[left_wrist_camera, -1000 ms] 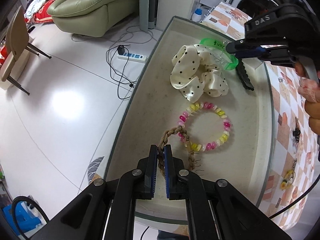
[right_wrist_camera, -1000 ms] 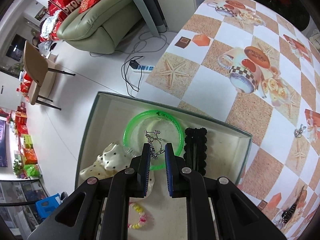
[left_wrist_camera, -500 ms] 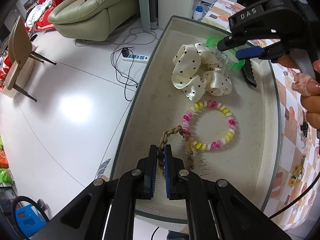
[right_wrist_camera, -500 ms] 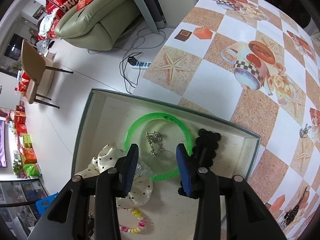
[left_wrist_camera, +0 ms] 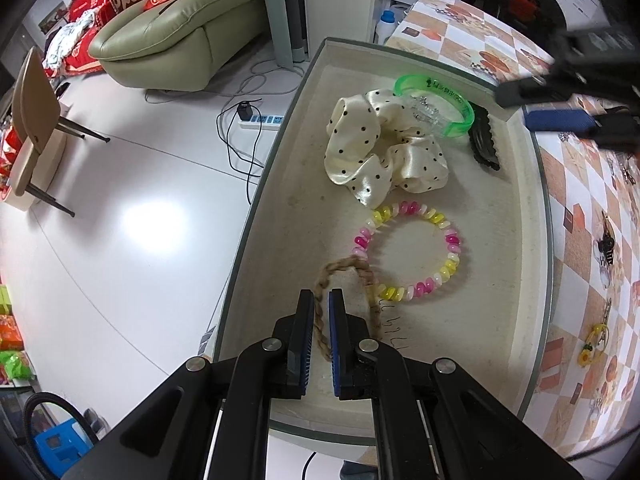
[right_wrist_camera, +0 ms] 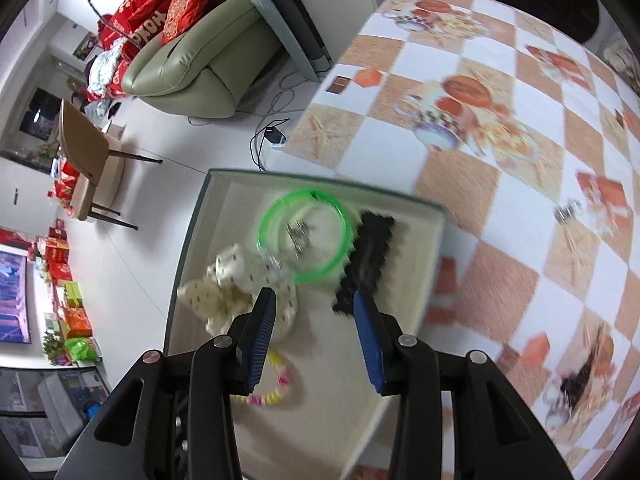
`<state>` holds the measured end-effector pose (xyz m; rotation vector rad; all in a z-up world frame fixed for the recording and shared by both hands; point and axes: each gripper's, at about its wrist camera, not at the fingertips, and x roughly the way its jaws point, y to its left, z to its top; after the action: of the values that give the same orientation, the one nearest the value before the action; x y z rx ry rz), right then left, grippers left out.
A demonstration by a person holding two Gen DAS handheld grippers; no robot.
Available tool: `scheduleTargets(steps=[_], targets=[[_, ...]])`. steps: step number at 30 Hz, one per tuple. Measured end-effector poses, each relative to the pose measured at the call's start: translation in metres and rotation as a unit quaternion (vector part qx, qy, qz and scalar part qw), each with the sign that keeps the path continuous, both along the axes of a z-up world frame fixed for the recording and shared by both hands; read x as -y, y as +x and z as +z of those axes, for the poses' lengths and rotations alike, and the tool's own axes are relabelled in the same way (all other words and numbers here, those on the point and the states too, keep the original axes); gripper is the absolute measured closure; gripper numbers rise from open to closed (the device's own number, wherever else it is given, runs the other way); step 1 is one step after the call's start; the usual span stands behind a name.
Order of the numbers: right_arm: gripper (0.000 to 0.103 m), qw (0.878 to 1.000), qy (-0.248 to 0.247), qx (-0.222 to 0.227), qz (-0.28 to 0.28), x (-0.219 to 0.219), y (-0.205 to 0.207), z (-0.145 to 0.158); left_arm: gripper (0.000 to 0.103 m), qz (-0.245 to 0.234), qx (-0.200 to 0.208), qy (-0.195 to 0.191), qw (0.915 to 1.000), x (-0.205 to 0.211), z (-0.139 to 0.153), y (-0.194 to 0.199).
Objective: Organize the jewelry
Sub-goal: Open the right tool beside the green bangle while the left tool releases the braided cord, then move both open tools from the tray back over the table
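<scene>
A beige tray (left_wrist_camera: 516, 264) holds a green bangle (left_wrist_camera: 436, 104), a silver chain piece (right_wrist_camera: 297, 236) inside the bangle, a polka-dot scrunchie (left_wrist_camera: 380, 152), a black hair clip (left_wrist_camera: 484, 142), a pink and yellow bead bracelet (left_wrist_camera: 412, 252) and a brown braided hair tie (left_wrist_camera: 344, 276). My left gripper (left_wrist_camera: 320, 308) is shut on the braided hair tie at the tray's near end. My right gripper (right_wrist_camera: 314, 312) is open and empty above the tray; it also shows blurred in the left wrist view (left_wrist_camera: 560, 116). The tray (right_wrist_camera: 434, 264) is blurred in the right wrist view.
The tray sits on a table with a checkered orange and white cloth (right_wrist_camera: 500, 120). Small jewelry pieces lie on the cloth: a dark one (left_wrist_camera: 606, 246), a yellow one (left_wrist_camera: 592, 344) and a silver one (right_wrist_camera: 566, 212). A sofa (left_wrist_camera: 180, 36), chair (left_wrist_camera: 28, 120) and power strip (left_wrist_camera: 260, 120) are on the floor.
My right gripper opened, left the silver chain piece inside the green bangle, and pulled back and to the right. My left gripper stayed shut on the braided hair tie.
</scene>
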<state>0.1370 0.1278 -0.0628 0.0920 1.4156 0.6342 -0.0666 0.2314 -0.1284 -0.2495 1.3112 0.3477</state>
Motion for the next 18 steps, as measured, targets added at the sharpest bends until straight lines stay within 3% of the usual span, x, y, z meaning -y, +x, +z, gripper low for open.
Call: scheduleTargets(steps=[3,4,5,6,8,13,18], targets=[[0.059,1.000,0.002,-0.004,-0.013,0.022,-0.011,0.004,0.091,-0.011,-0.002,0.011,0.9999,0.003,0.003,0.001],[0.059,1.000,0.002,-0.006,-0.019,0.030,-0.015,0.005,0.083,-0.016,-0.005,0.016,0.9997,0.005,0.003,0.003],[0.059,1.000,0.003,-0.008,-0.022,0.035,-0.017,0.005,0.031,-0.019,-0.008,0.017,0.9996,0.006,0.003,0.003],[0.059,1.000,0.003,-0.011,-0.027,0.042,-0.020,0.006,0.000,-0.015,-0.006,0.025,0.9995,0.007,0.006,0.004],[0.059,0.999,-0.001,-0.010,-0.033,0.057,-0.026,0.008,0.000,-0.023,0.005,0.043,0.9988,0.012,0.013,0.005],[0.055,0.998,-0.011,-0.013,-0.053,0.093,-0.040,0.012,0.000,-0.039,0.004,0.049,0.9981,0.021,0.019,0.014],[0.033,0.996,-0.019,-0.021,-0.084,0.132,-0.052,0.011,0.000,-0.055,0.012,0.051,0.9971,0.037,0.034,0.024]])
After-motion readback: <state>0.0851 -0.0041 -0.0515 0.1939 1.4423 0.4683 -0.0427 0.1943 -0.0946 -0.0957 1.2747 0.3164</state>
